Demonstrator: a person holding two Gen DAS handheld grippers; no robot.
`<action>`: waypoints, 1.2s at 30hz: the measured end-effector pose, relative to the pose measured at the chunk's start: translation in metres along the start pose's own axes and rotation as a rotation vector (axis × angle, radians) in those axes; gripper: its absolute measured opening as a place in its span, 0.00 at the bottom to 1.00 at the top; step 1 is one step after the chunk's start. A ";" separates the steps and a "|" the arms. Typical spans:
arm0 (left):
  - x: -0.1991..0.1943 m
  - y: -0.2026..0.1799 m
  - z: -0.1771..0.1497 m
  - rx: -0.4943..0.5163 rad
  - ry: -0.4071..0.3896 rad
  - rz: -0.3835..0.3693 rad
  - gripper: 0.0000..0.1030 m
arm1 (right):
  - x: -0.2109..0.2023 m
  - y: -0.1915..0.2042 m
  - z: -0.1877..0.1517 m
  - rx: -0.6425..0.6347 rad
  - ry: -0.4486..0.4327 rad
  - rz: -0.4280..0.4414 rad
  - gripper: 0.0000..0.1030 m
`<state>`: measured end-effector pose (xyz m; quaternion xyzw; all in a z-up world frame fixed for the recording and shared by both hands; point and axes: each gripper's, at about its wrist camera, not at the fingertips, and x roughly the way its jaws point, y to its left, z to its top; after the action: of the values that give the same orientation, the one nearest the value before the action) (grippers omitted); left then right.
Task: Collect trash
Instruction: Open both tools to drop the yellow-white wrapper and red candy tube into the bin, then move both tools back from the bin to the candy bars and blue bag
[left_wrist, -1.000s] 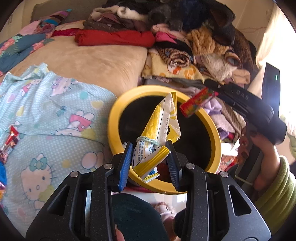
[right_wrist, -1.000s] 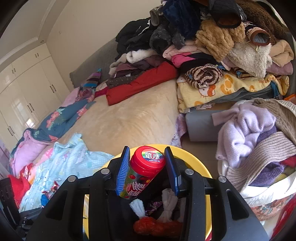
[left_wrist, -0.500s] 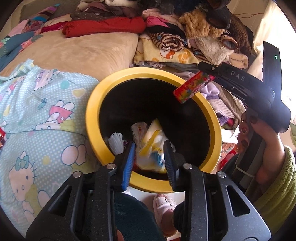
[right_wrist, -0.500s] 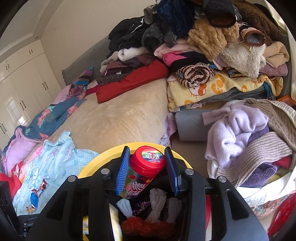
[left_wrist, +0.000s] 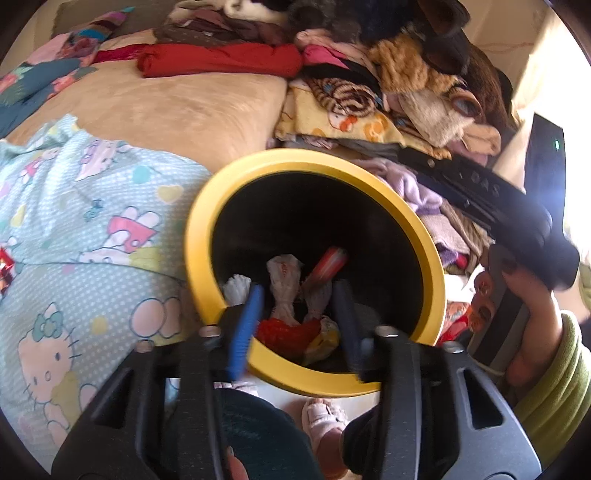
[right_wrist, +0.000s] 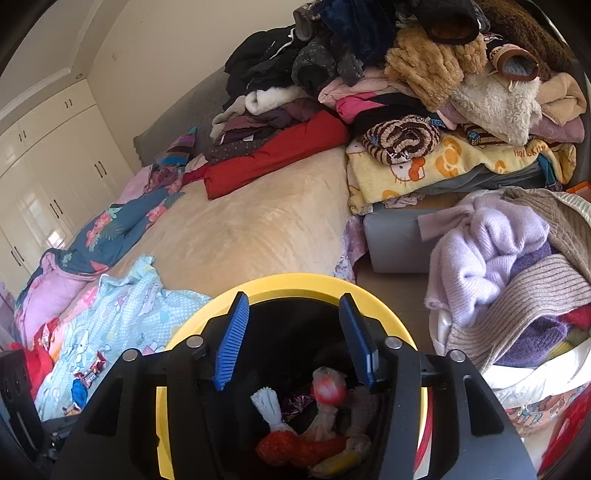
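A black bin with a yellow rim (left_wrist: 207, 221) (right_wrist: 295, 281) stands beside the bed. My left gripper (left_wrist: 295, 314) is open and empty over its near edge. My right gripper (right_wrist: 295, 339) is open and empty above the bin mouth; its black body (left_wrist: 491, 206) shows at right in the left wrist view. The red-capped tube (left_wrist: 327, 264) (right_wrist: 328, 391) lies inside the bin among wrappers, with the yellow packet (left_wrist: 325, 341) (right_wrist: 340, 461) at the bottom. More wrappers (right_wrist: 88, 373) lie on the blue Hello Kitty blanket (left_wrist: 92, 229).
The beige bed (right_wrist: 251, 229) is piled with clothes (right_wrist: 424, 92) at the back. A basket of knitwear (right_wrist: 517, 266) stands right of the bin. A grey box (right_wrist: 395, 240) sits behind it. My foot in a pink shoe (left_wrist: 325, 421) is below the bin.
My left gripper dropped the yellow packet into the bin and opened wide. My right gripper opened and the red-capped tube fell into the bin.
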<state>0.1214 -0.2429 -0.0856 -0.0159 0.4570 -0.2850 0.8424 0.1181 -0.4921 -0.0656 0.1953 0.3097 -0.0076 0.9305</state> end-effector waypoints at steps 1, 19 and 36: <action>-0.002 0.002 0.000 -0.006 -0.007 0.005 0.43 | 0.000 0.002 0.000 -0.005 0.002 0.001 0.48; -0.072 0.035 0.012 -0.033 -0.246 0.151 0.89 | -0.018 0.073 0.003 -0.116 -0.008 0.125 0.67; -0.125 0.100 0.001 -0.152 -0.367 0.257 0.89 | -0.008 0.164 -0.016 -0.273 0.052 0.224 0.73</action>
<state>0.1161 -0.0975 -0.0183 -0.0723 0.3147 -0.1323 0.9371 0.1250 -0.3353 -0.0139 0.1008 0.3079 0.1433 0.9351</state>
